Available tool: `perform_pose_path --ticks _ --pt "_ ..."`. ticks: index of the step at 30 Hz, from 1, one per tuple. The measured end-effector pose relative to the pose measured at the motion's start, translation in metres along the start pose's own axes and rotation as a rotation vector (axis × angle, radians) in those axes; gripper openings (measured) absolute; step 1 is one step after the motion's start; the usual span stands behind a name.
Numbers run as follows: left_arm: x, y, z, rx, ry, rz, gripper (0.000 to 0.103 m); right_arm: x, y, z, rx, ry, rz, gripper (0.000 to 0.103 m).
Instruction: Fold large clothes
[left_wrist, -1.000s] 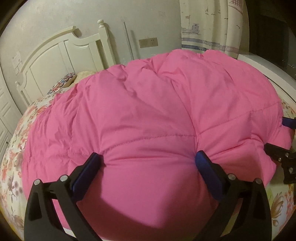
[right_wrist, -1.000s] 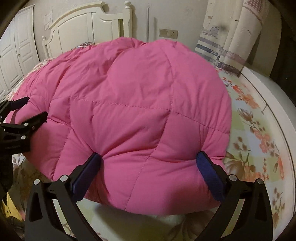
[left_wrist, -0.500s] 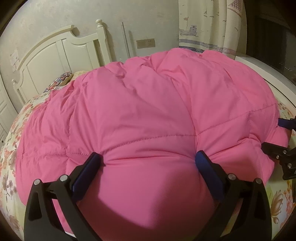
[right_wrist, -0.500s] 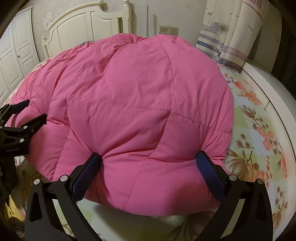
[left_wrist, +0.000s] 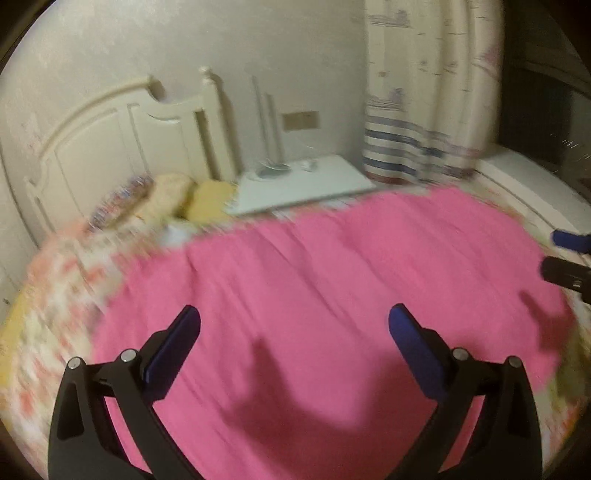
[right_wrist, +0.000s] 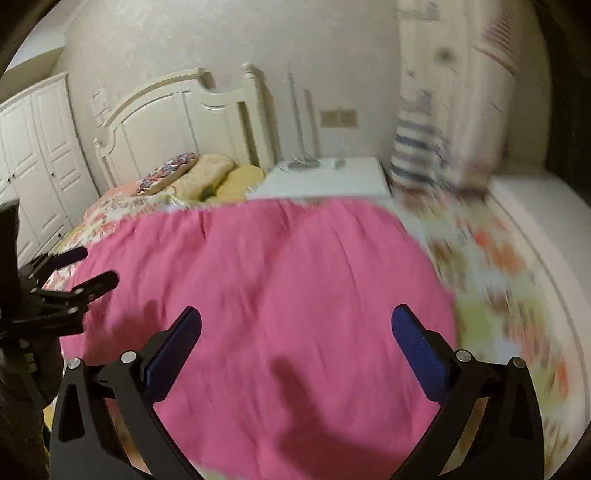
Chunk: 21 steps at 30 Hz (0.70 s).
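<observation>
Now, both views: a pink quilted garment (left_wrist: 332, 295) lies spread on the bed (left_wrist: 55, 295), motion-blurred in each.
Left gripper (left_wrist: 293, 325): jaws spread wide, nothing between them, poised above the near part of the garment; its shadow falls on the pink fabric.
Right gripper (right_wrist: 295, 325): jaws likewise parted and empty, above the garment's near edge.
Left wrist view only: the right gripper's fingertips (left_wrist: 569, 240) show at the right edge; whether they touch the cloth is unclear in the blur.
Right wrist view only: white wardrobe doors (right_wrist: 40, 166) at far left, and the left gripper seen from the side beside the garment's left edge.
Shared background: white headboard (right_wrist: 177, 122), pillows (right_wrist: 207, 177), a white bedside surface (right_wrist: 325, 181), striped curtain (left_wrist: 417, 147).
Bed cover: floral sheet (right_wrist: 498, 277), wider on the right in the right wrist view.
</observation>
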<state>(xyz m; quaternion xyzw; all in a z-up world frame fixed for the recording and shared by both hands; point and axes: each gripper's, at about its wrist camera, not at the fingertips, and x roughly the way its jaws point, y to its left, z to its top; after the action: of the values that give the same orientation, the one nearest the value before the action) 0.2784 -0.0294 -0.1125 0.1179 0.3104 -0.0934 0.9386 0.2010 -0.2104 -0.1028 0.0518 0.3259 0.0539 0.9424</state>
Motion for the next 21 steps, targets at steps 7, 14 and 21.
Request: perform_pose_path --ticks 7,14,21 --pt "0.097 0.03 0.047 0.016 0.172 0.088 0.101 0.127 0.036 0.095 -0.11 0.236 -0.059 0.099" --pt "0.145 0.044 0.034 -0.013 0.222 0.009 0.101 0.213 0.013 0.077 -0.098 0.409 0.003 0.099" --pt "0.167 0.042 0.035 -0.027 0.241 -0.022 0.101 0.228 0.002 0.076 -0.048 0.426 0.078 0.099"
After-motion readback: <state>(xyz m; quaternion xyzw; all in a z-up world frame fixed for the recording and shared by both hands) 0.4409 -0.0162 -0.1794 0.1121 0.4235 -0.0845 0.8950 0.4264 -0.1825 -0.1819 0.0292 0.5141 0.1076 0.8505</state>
